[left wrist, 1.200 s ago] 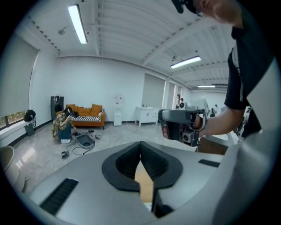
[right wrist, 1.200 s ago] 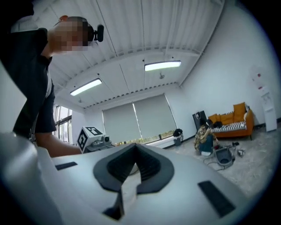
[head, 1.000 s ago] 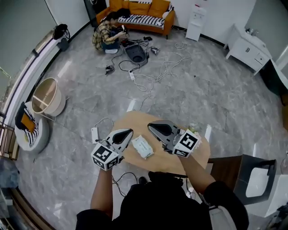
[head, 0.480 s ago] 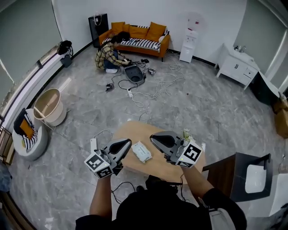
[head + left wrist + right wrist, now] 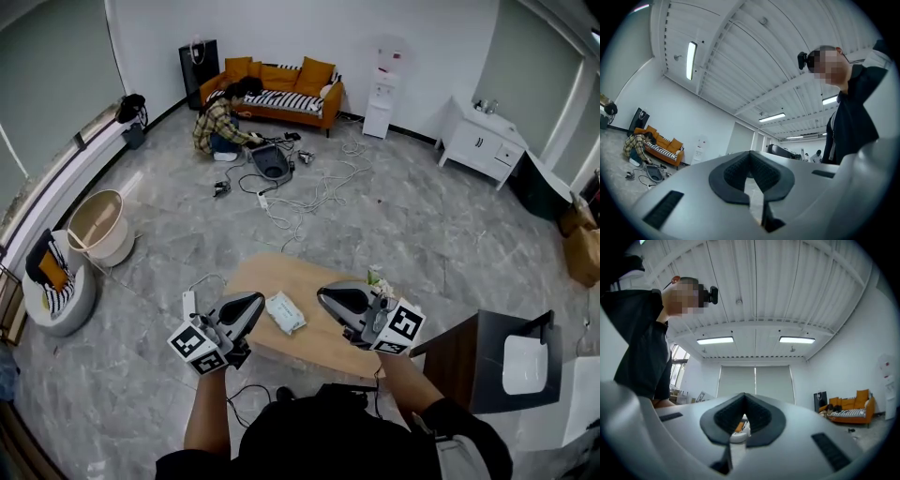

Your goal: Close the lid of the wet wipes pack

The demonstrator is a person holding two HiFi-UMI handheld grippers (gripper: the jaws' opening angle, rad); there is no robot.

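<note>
Wooden table (image 5: 281, 277) carries the white wet wipes pack (image 5: 284, 312), which lies flat between the tips of the left gripper (image 5: 256, 300) and the right gripper (image 5: 325, 294), touching neither. Both pairs of fingers are pressed together with nothing between them, and each gripper view looks up past its closed tips to the ceiling. Whether the pack's lid is up or down is too small to tell. Beyond the fingertips, a person (image 5: 217, 127) crouches on the grey floor by an orange sofa (image 5: 281, 80).
</note>
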